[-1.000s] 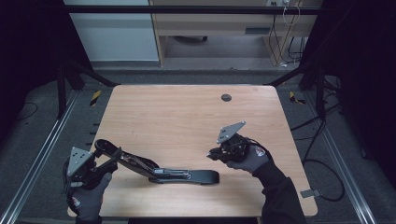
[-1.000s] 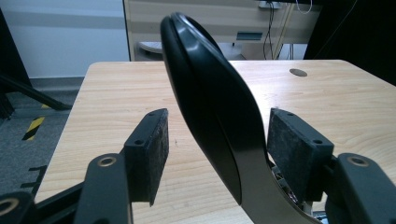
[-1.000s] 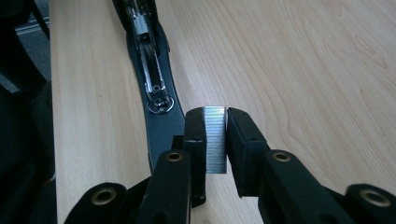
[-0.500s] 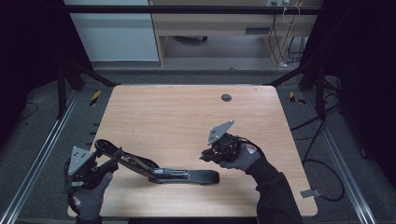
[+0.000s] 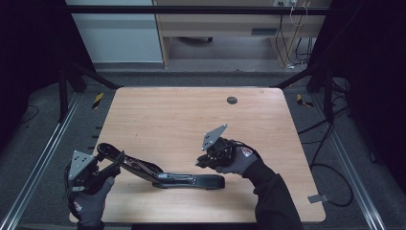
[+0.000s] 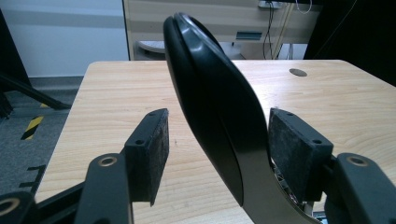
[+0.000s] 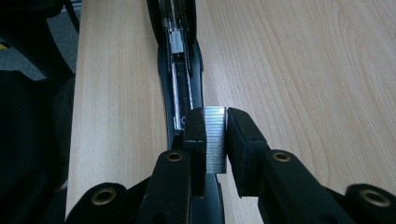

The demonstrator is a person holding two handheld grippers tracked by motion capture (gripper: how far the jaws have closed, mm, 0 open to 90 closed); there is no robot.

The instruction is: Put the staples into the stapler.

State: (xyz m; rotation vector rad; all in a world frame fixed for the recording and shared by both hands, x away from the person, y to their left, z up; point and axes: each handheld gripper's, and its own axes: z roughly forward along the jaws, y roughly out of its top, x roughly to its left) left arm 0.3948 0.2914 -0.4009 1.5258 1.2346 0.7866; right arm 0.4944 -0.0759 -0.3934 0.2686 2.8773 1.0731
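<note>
High view: stapler [image 5: 167, 175] lies opened out near the bench's [image 5: 167, 115] front edge, left of centre. Its base rests flat on the wood; the lid arm rises at a slant toward the front-left corner. My left tongs [image 5: 106, 165] sit at that corner with the lid's raised end between the jaws. My right tongs [image 5: 201, 162] hang just above the base's right end.

Left view: the black lid [image 6: 210, 102] stands upright between my left tongs [image 6: 217, 140]. The right pad [image 6: 292, 144] lies against it; the left pad [image 6: 152, 144] stands clear with bench showing in the gap. Jaws wide, lid steadied on one side only.

Right view: my right tongs [image 7: 215, 140] are clamped on a strip of staples [image 7: 215, 140], narrow gap, both pads on it. The strip hangs over the stapler's open channel [image 7: 180, 79], which runs away toward the top of frame.
</note>
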